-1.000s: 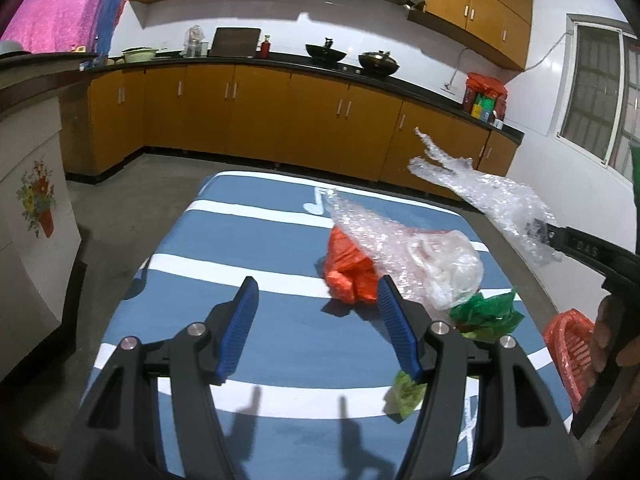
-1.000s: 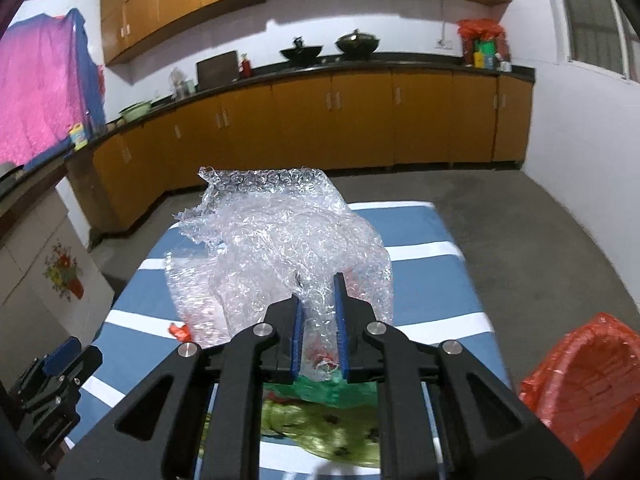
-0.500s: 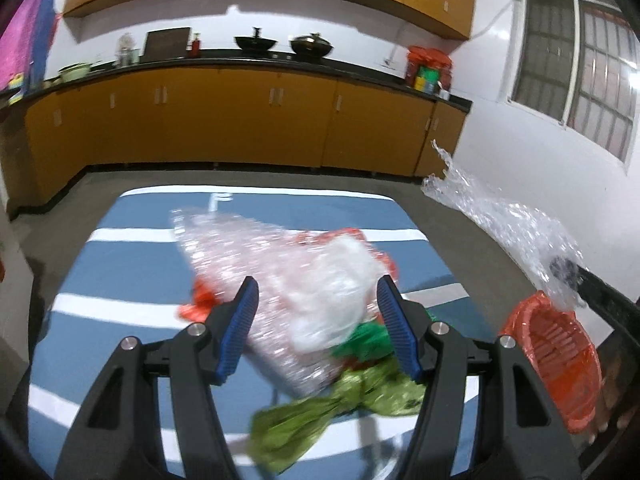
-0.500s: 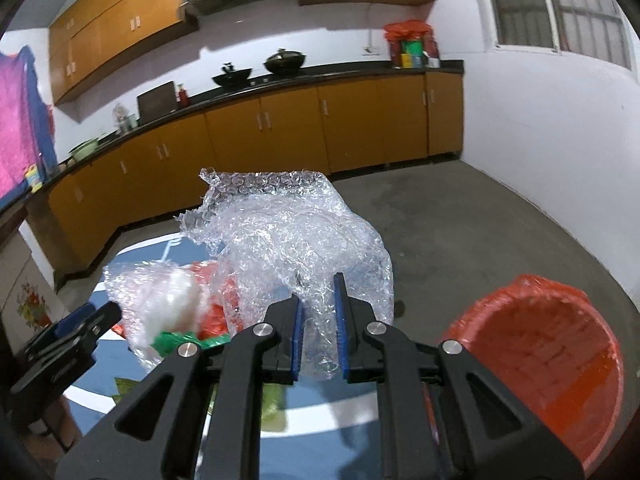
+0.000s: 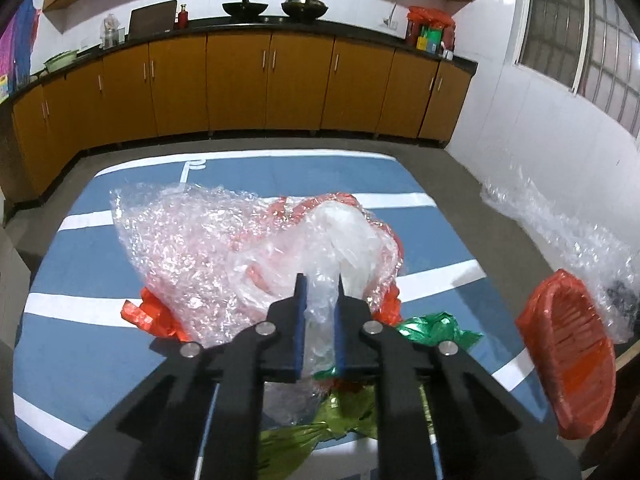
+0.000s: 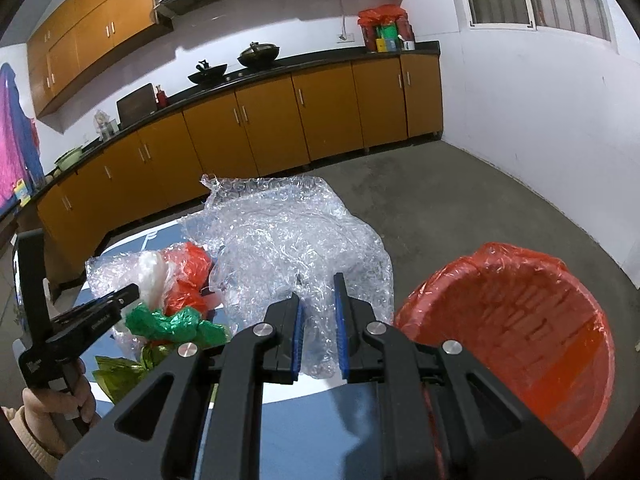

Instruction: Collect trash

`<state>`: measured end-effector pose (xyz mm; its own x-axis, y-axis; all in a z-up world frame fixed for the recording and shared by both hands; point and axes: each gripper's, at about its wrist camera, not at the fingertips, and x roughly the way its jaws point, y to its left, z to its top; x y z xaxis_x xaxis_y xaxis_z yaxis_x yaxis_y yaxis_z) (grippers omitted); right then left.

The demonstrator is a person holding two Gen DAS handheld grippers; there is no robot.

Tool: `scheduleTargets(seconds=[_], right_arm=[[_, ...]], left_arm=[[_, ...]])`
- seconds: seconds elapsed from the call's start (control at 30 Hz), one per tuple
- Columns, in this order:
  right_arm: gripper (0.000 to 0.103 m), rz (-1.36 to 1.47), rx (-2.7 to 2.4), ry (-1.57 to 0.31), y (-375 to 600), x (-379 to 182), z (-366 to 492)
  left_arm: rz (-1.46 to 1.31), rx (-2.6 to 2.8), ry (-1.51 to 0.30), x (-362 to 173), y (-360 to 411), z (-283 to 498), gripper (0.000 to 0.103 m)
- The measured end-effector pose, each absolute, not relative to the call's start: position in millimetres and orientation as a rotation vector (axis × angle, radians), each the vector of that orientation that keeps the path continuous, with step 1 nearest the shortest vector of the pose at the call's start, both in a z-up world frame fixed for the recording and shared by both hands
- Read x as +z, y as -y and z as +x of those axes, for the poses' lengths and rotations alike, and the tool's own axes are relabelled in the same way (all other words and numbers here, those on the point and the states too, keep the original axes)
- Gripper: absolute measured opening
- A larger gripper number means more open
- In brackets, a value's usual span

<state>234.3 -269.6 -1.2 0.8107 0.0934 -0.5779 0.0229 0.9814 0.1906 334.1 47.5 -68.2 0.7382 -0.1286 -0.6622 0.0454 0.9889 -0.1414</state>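
On the blue striped desk (image 5: 100, 344), in my left wrist view, my left tool (image 5: 319, 320) is clamped on a clear plastic bag (image 5: 344, 240) in a heap of bubble wrap, red and green scraps. In my right wrist view, my right tool (image 6: 319, 328) pinches a bubble wrap sheet (image 6: 288, 240) beside the red bin (image 6: 520, 320). Both feel featherlight, soft, slippery; I judge bunched folds the best hold.

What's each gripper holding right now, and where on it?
Left gripper: pinches the near edge of the clear plastic bundle. Right gripper: fingers straddle the bubble wrap sheet's near edge.
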Motion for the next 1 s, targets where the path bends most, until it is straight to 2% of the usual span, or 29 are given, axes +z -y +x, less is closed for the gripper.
scheduleTargets(seconds=[0.4,1.0], right_arm=[[0.014,0.213,0.045,-0.588,279.0,8.7,215.3],[0.014,0.244,-0.055,-0.526,322.1,22.3,174.8]], left_arm=[[-0.136,-0.097,-0.602,-25.5,-59.2,298.3,0.009],[-0.091,-0.237,-0.576,5.3,0.7,262.0,0.009]])
